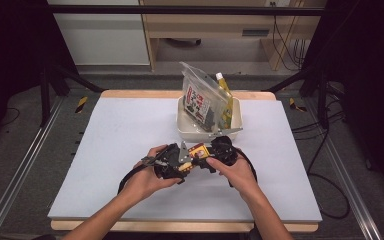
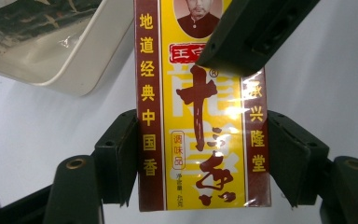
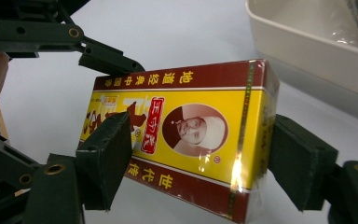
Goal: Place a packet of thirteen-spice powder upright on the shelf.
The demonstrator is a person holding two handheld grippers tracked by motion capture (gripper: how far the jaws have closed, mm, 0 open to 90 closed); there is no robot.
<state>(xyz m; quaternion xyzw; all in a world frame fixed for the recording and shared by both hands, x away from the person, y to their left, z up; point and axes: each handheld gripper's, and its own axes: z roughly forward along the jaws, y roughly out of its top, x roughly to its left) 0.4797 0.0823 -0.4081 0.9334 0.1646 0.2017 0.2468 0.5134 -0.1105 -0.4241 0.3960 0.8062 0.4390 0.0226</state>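
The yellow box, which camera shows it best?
The left gripper view: the box faces the camera flat between the left gripper, its red and yellow front sharp. The right gripper view shows the box large too, but slanted and partly behind a jaw. In the high view the box is tiny between both hands.

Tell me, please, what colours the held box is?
Yellow with dark red borders; the seasoning box shows best in the left gripper view.
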